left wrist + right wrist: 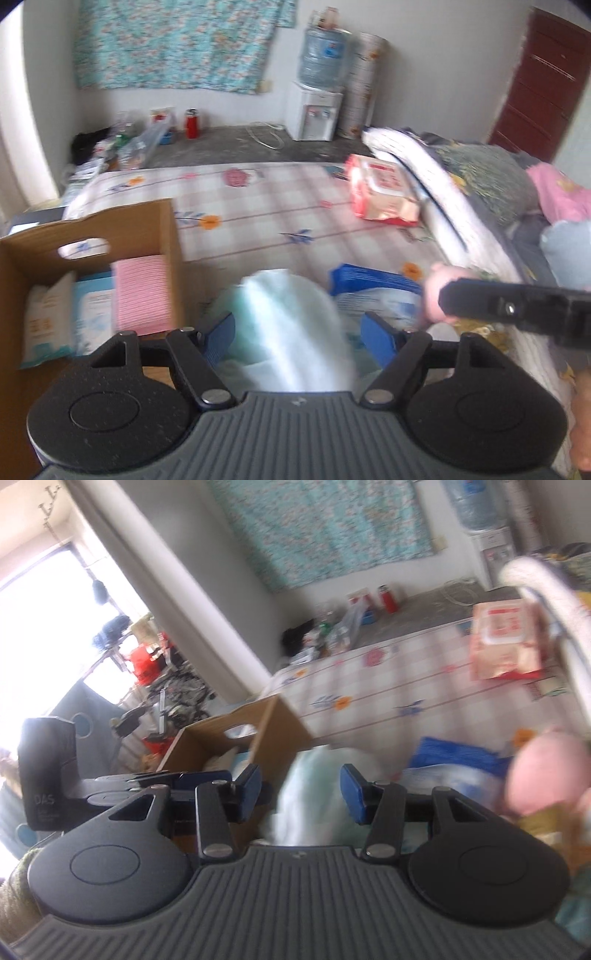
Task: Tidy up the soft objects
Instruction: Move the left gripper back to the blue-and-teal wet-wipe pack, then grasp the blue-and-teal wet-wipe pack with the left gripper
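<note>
While the box is so close, these lines go from the biggest thing to the smallest.

Bed [280,206]: it has a checked sheet with flowers, and all the soft things lie on it.

Box [162,236]: a brown cardboard box at 9 o'clock in the left view. Inside it stand a white pack, a blue pack and a pink cloth [142,295], side by side.

Pale green towel [291,325]: soft and blurry, it sits between the blue fingers in both views, just right of the box wall.

Blue pack [373,291]: lies at 3 o'clock from the towel, near a pink soft toy [546,768].

Red wipes pack [380,188]: far off at 1 o'clock.

Left gripper [299,328]: points forward over the bed. Its fingers look wide, on both sides of the towel; I cannot tell if they press it.

Right gripper [301,790]: tilted, with its fingers wide around the same towel.

Doing it well: I think the towel goes in the box next. Squeeze its middle, lift it over the wall, and drop it in the free space beside the pink cloth.
</note>
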Demonstrator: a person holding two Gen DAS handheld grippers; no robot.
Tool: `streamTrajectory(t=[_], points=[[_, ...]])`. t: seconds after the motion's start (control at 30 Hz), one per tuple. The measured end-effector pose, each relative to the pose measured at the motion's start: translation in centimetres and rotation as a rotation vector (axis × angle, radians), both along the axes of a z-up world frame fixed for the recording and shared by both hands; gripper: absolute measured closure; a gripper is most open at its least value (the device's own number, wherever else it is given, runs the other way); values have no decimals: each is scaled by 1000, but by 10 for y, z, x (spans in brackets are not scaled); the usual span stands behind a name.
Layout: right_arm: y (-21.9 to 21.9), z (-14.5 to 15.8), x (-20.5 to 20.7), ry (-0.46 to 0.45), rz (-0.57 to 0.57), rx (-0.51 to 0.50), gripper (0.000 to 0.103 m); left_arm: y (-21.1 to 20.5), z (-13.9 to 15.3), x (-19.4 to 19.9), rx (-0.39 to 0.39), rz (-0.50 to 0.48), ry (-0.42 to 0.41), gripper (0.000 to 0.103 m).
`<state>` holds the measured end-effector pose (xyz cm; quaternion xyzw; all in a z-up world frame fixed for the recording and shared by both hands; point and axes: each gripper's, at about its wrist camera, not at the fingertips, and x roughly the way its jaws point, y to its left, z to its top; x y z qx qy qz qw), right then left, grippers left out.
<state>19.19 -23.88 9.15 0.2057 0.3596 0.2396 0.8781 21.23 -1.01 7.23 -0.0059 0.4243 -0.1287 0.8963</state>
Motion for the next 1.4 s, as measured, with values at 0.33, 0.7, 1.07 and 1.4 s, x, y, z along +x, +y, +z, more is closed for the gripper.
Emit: streamTrajectory(t=[0.33, 0.7, 1.07, 1.4], points=[[-81, -43, 74, 170, -56, -23, 54, -75, -49, 41, -129, -123, 187, 60], [-60, -122, 203, 485, 40, -74, 50, -104, -105, 88, -150, -114, 364, 67], [-30, -176, 238, 600, 166, -120, 29, -99, -119, 98, -157, -103, 391, 67], [-17, -180, 239, 584, 238, -103, 28, -103, -115, 87, -129, -112, 351, 67]])
